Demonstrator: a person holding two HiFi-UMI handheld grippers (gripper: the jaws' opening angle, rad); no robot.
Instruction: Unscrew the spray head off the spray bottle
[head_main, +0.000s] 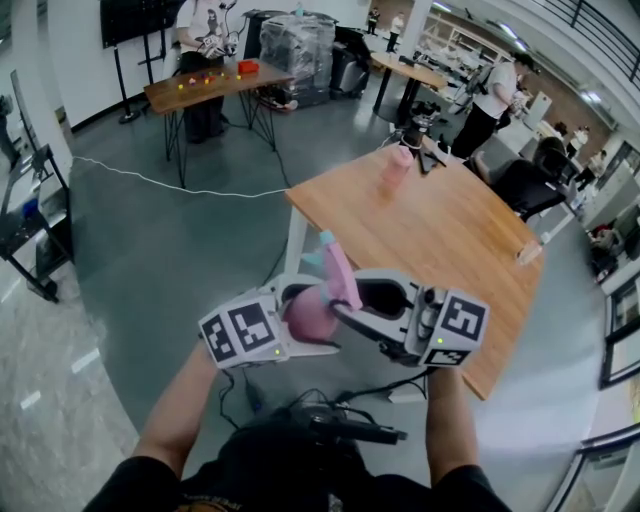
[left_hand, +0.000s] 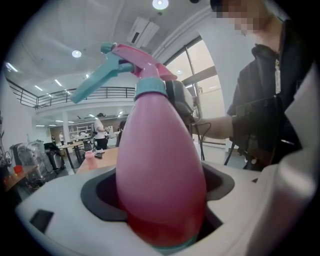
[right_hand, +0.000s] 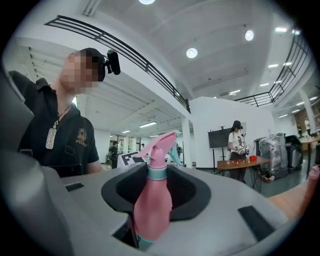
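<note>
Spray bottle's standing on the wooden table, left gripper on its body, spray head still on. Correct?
Not quite. The spray bottle isn't on the wooden table. It's held up in the air, short of the table's near edge, as the head view shows. The left gripper is on its body and the spray head is still on.

Wooden table (head_main: 440, 240) on grey floor (head_main: 180, 260). Pink container (head_main: 397, 167) stands at its far edge. Small clear object (head_main: 529, 252) near right edge.
</note>
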